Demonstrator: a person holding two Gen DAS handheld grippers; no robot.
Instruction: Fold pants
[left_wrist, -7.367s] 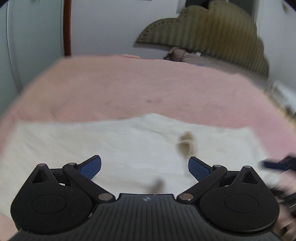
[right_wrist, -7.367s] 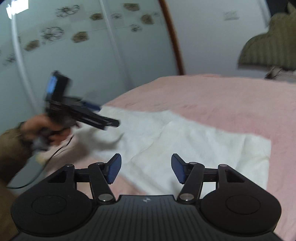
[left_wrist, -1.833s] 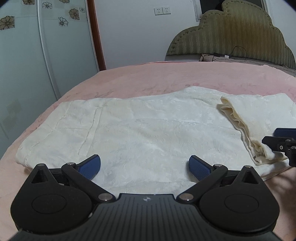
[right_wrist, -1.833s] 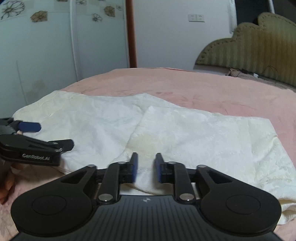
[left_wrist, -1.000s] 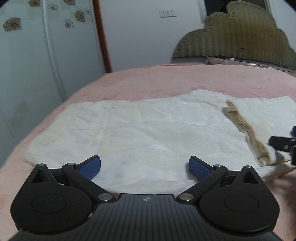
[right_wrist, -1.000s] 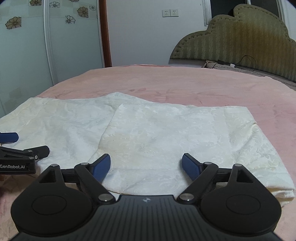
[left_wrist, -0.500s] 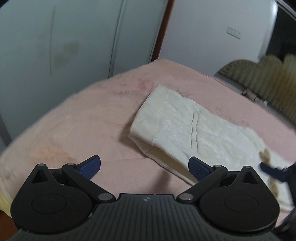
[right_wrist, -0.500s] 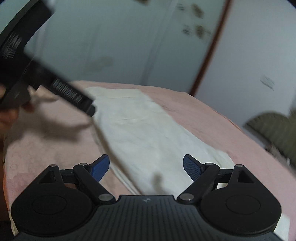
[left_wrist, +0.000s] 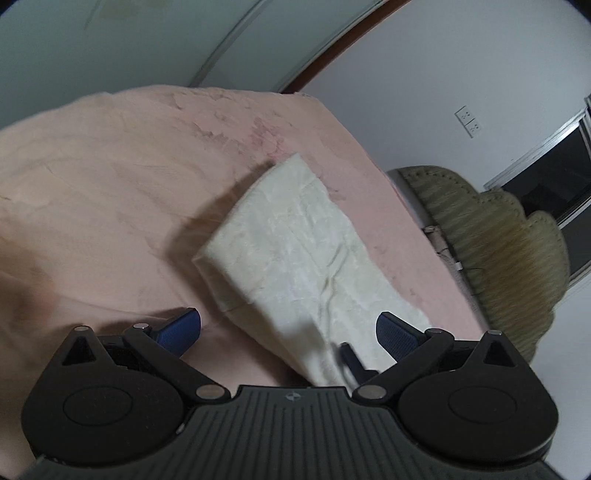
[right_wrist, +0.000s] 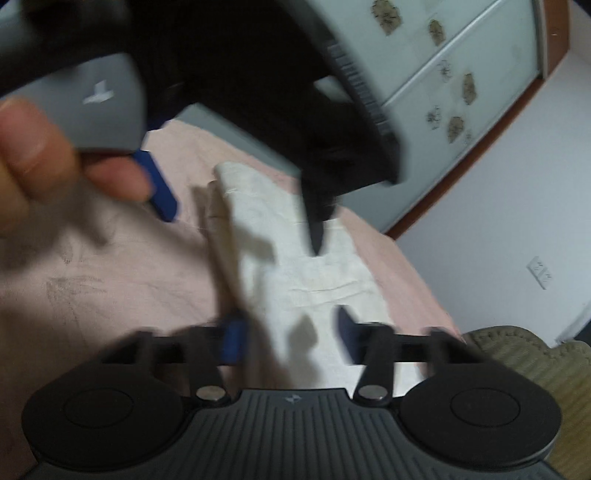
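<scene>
**Both tongs poised over cream pants on a pink bed, ready for a fold**

The cream pants (left_wrist: 295, 258) lay in a long folded strip on the pink bed (left_wrist: 110, 177), running away from the left tongs (left_wrist: 288, 332) toward the headboard (left_wrist: 498, 236). The left tongs stood wide and empty, the near end of the strip lying between and just ahead of their blue pads. In the right wrist view, the right tongs (right_wrist: 288, 332) were blurred but seemed partly spread, with nothing gripped; the cloth lay between their tips. The other tool and the person's hand (right_wrist: 33, 162) crossed above it, one dark tip close over the fabric.

Judged from this, the step was taking hold of one end to fold the strip over itself. To do it well, each pair of tongs would want a corner of the same end, pinching every layer. The lift should be level, so the layers do not slip apart, and the edge should be laid square on the far end.
</scene>
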